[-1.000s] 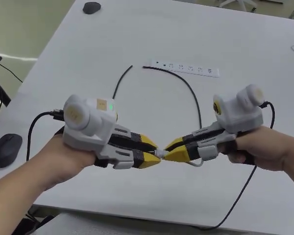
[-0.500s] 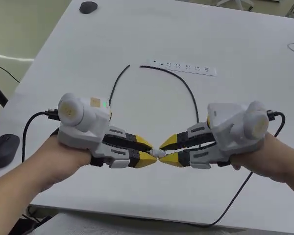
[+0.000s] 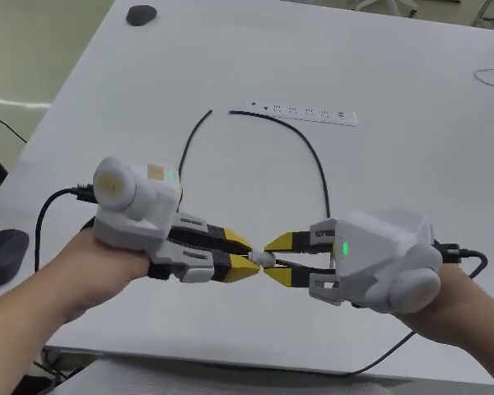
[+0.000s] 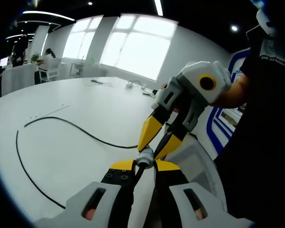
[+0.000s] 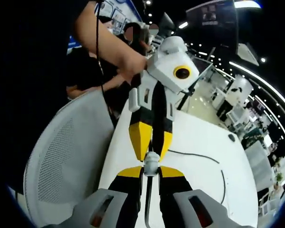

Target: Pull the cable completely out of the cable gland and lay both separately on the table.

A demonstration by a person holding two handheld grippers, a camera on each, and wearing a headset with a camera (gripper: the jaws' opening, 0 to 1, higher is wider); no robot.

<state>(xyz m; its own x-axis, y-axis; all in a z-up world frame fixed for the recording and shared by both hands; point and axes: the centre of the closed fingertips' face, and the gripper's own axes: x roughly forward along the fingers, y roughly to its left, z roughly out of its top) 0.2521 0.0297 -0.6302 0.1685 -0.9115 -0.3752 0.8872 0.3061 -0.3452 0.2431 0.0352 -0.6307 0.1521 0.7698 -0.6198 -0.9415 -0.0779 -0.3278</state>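
Head view: the right gripper (image 3: 273, 260) has rolled over compared with a second ago, so its bulky body now hangs low with the green light on top. The left gripper (image 3: 249, 265) sits as before. The tips stay nose to nose, with the cable gland (image 3: 263, 260) pinched between them, held up off the tabletop (image 3: 395, 164). The black cable (image 3: 313, 156) trails away behind both sets of fingers and lies slack on the tabletop. This looks like a twist to loosen the gland, not a pull yet.

Left gripper view: its own fingers (image 4: 121, 165) are clamped on the cable gland (image 4: 145, 156) at their very tips. The right gripper (image 4: 151, 151) comes in from opposite, with its tips closed on the same part. The cable (image 4: 76, 128) curves well beyond the fingers.

Right gripper view: its own fingers (image 5: 130, 172) are closed at the cable gland (image 5: 152, 164), and a dark run of cable (image 5: 147, 199) drops back between them. I can't tell whether the pads bite the gland or the cable just behind it. The left gripper (image 5: 152, 156) faces it, touching the gland.

The cable looks still threaded, and nothing is laid down, so the task is at an early stage.
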